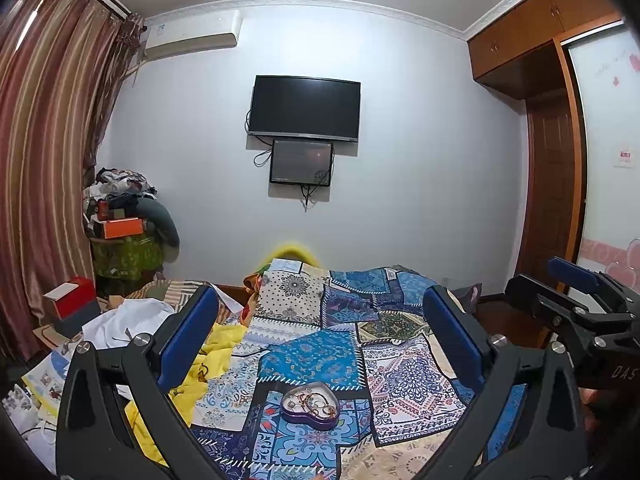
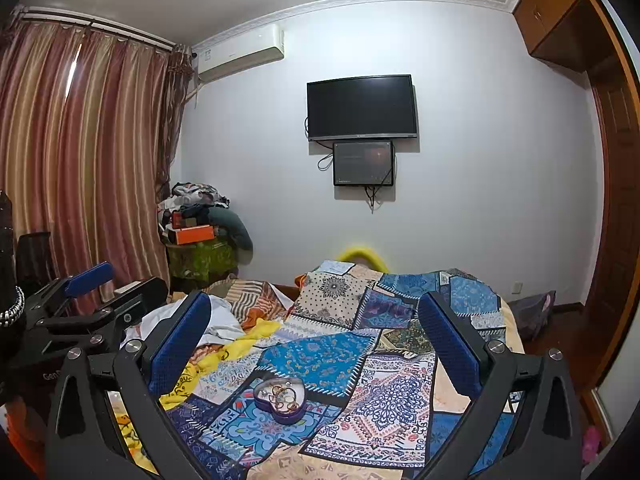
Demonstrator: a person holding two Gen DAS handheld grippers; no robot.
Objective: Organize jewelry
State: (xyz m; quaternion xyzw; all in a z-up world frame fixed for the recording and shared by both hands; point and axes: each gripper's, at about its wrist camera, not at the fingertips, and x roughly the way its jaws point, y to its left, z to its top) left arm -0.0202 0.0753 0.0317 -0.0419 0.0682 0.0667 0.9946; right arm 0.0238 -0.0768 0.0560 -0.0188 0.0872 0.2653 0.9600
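The left gripper (image 1: 320, 332) stands spread wide, its blue pads holding and touching nothing; the right gripper (image 2: 316, 332) is spread just as wide and equally empty. Between and below both sets of fingers, a purple heart-shaped tin (image 1: 310, 402) of tangled jewelry (image 2: 282, 396) rests on the patchwork bedspread (image 1: 400, 376)

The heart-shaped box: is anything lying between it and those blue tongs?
No. Only patterned quilt separates the heart-shaped box from the open right tongs in the right wrist view.
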